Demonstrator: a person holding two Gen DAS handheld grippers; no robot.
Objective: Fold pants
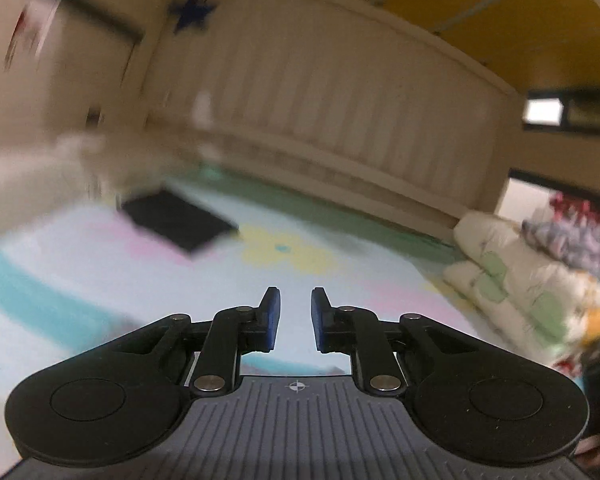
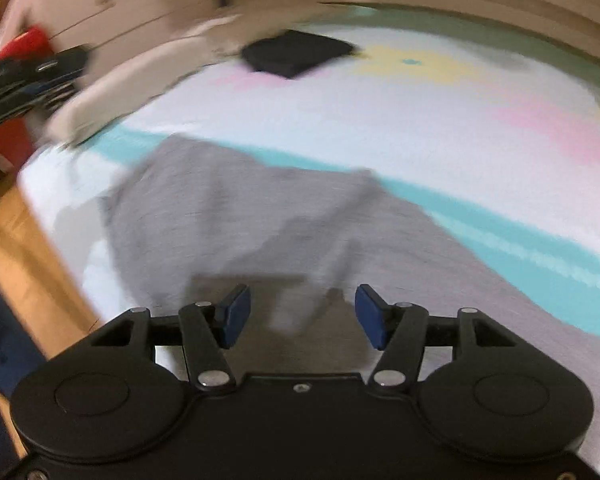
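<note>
Grey pants (image 2: 228,216) lie spread and rumpled on a pastel bed sheet (image 2: 380,120) in the right wrist view, blurred by motion. My right gripper (image 2: 302,316) is open and empty, just above the near part of the pants. My left gripper (image 1: 296,318) is open with a narrow gap and empty, held above the sheet (image 1: 100,264) and pointing toward the headboard. The pants do not show in the left wrist view.
A dark folded garment (image 1: 180,220) lies on the far part of the bed; it also shows in the right wrist view (image 2: 296,56). A cream headboard (image 1: 320,92) stands behind. Folded quilts (image 1: 532,280) sit at right. Wooden floor (image 2: 32,264) lies left of the bed edge.
</note>
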